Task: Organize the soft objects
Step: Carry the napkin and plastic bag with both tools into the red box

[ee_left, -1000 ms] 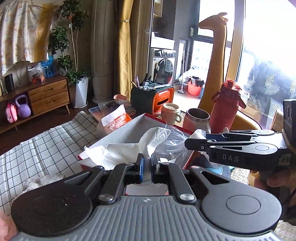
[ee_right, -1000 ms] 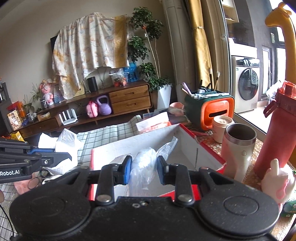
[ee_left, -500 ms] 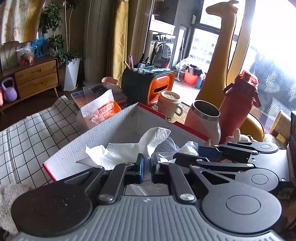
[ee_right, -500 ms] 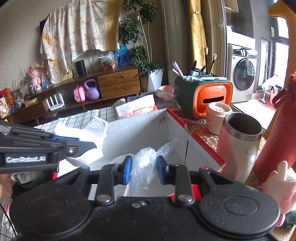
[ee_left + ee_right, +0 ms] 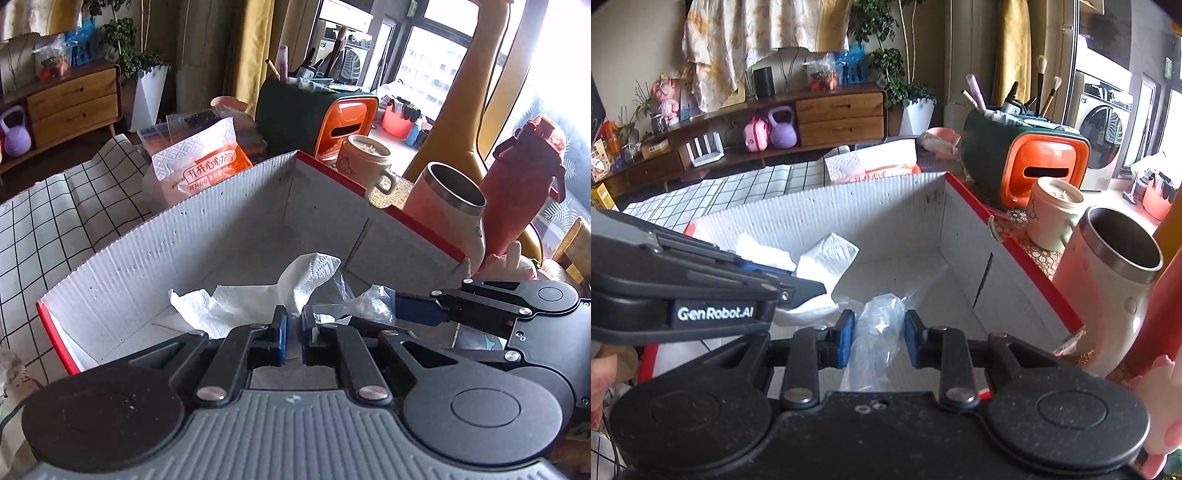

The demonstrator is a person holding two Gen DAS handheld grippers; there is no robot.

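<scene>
- My left jaws (image 5: 291, 334) are clamped tight on a white paper towel (image 5: 258, 295); the sheet fans out ahead of my tips, over the open cardboard box (image 5: 207, 236).
- My right jaws (image 5: 879, 338) grip a crumpled clear plastic bag (image 5: 877, 325); the blue pads (image 5: 846, 341) press it from both sides, with a gap left by the bag's bulk.
- Both jaws point downward into the box, side by side. In the right view, my left jaws (image 5: 798, 286) cross in from the left with the towel (image 5: 827, 260) hanging off them.
- In the left view, my right jaws (image 5: 402, 314) come in from the right, the bag (image 5: 369, 301) at their tip, close to the towel.
- Box: white corrugated walls inside, red outside. Whether towel or bag touches its floor, I cannot tell.
- Just past the box's right wall on the desk: steel-rimmed tumbler (image 5: 1115, 273), a cream mug (image 5: 1052, 218), a red bottle (image 5: 521, 184).
- Beyond the box's far corner: orange-fronted organizer (image 5: 1027, 158) with brushes standing in it.
- Behind the far wall: tissue pack (image 5: 199, 162) with orange print.
- Left of the box: checked cloth (image 5: 55, 221).
</scene>
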